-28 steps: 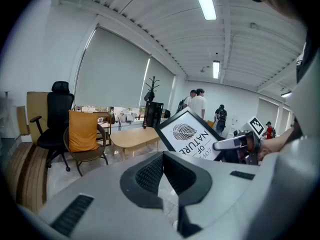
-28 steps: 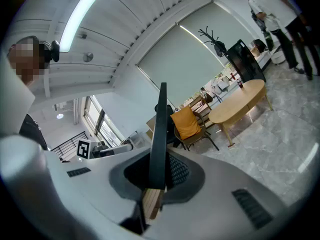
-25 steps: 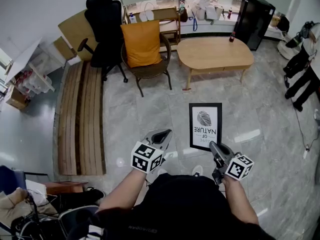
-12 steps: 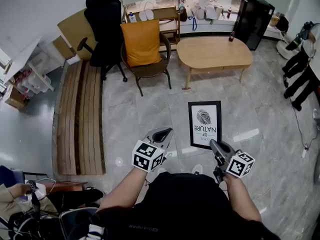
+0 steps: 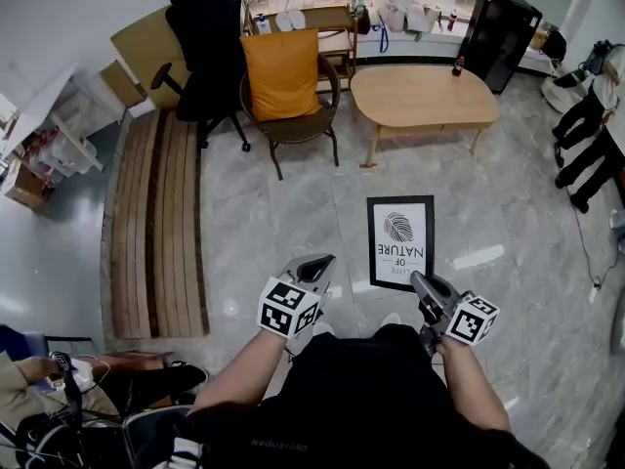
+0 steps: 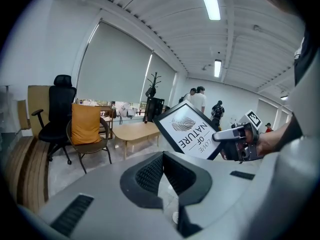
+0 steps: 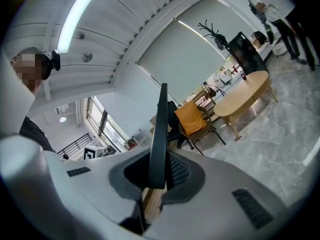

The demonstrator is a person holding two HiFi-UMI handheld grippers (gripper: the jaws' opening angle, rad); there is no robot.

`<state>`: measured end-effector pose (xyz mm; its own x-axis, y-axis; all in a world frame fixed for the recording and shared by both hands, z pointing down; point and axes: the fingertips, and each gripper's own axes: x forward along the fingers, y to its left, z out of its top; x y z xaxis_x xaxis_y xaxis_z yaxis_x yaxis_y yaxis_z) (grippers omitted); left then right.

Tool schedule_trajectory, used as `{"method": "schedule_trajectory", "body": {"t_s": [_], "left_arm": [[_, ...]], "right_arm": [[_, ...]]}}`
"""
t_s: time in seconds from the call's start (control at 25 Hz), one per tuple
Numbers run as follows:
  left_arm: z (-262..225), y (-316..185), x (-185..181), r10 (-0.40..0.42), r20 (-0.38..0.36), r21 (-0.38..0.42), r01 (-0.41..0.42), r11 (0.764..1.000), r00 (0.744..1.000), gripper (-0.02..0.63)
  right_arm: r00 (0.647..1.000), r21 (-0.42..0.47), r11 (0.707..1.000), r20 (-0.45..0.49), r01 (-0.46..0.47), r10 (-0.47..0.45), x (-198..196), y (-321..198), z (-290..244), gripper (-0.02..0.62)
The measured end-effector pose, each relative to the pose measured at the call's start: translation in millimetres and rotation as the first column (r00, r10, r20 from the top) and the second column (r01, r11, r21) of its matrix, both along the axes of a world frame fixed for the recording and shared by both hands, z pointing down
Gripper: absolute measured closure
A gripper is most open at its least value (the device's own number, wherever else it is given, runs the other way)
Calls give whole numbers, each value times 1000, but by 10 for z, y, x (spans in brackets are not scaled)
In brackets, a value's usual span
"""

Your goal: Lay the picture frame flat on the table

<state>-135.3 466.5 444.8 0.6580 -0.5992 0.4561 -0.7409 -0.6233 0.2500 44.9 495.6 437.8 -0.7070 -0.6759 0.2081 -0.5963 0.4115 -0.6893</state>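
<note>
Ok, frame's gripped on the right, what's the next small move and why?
Probably carry it forward toward the wooden coffee table: the right gripper is shut on the picture frame, but the frame hangs over the floor, with the table farther ahead.

— What differs from a second ago?
— A person's hand [image 5: 44, 367] now shows in the lower left corner of the head view; earlier that corner shows none.
— Anything else?
— The view sits a little differently. The table [image 5: 425, 96] and the orange cushion [image 5: 281, 71] now lie nearer the top edge, and the picture frame [image 5: 400, 242] stands slightly higher than before.
</note>
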Motion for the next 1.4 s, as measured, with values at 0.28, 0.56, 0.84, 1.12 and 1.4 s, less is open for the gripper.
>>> {"method": "schedule_trajectory", "body": {"t_s": [0.28, 0.56, 0.84, 1.12, 1.4], "left_arm": [[194, -77, -176, 6, 5, -58, -6, 998, 1000, 601], [247, -561, 42, -2, 17, -70, 3, 998, 1000, 601], [147, -1344, 513, -14, 51, -42, 16, 999, 999, 601], [2, -2205, 1215, -20, 31, 4, 19, 1000, 999, 601], [148, -2594, 1737, 52, 53, -44, -50, 998, 997, 601]], "right_arm": [[999, -98, 995, -5, -32, 32, -123, 92, 266, 572], [997, -101, 993, 47, -57, 62, 105, -559, 300, 572], [995, -77, 997, 93, -23, 30, 468, -1629, 284, 572], [996, -17, 1000, 85, 2, 0, 1095, -2364, 101, 572], [989, -105, 992, 116, -75, 87, 1744, -2642, 444, 572]]}}
